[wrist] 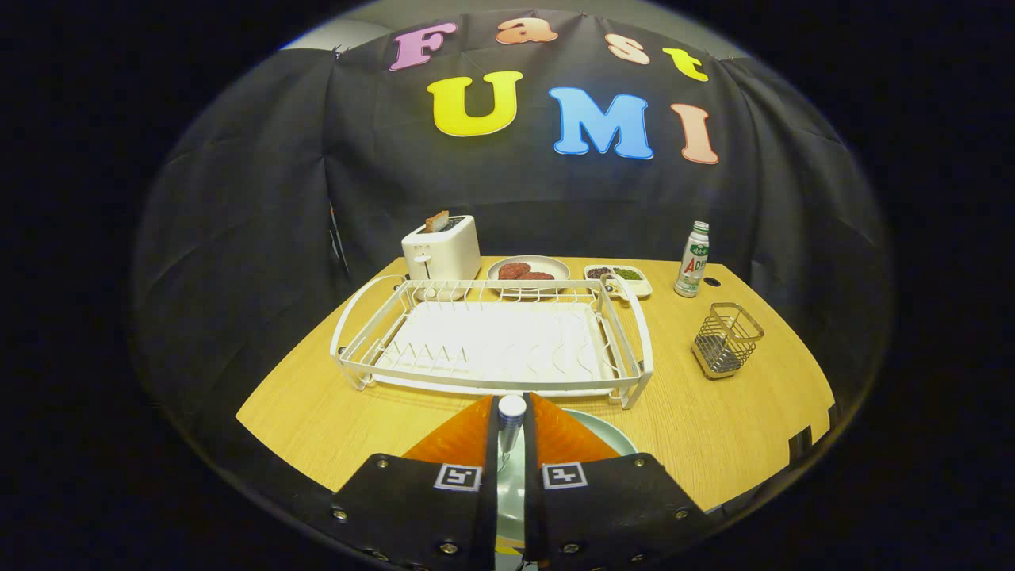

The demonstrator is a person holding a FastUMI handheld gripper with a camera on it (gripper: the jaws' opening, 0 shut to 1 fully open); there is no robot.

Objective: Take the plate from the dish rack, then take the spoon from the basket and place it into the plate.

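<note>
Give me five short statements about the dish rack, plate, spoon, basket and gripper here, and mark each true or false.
1. The dish rack holds a plate. False: its slots are bare.
2. The gripper is shut on the spoon. True.
3. The plate lies on the table under the fingers, in front of the rack. True.
4. The basket stands inside the rack. False: it stands on the table beside the rack.
5. The toaster is empty. False: a slice sticks out.
</note>
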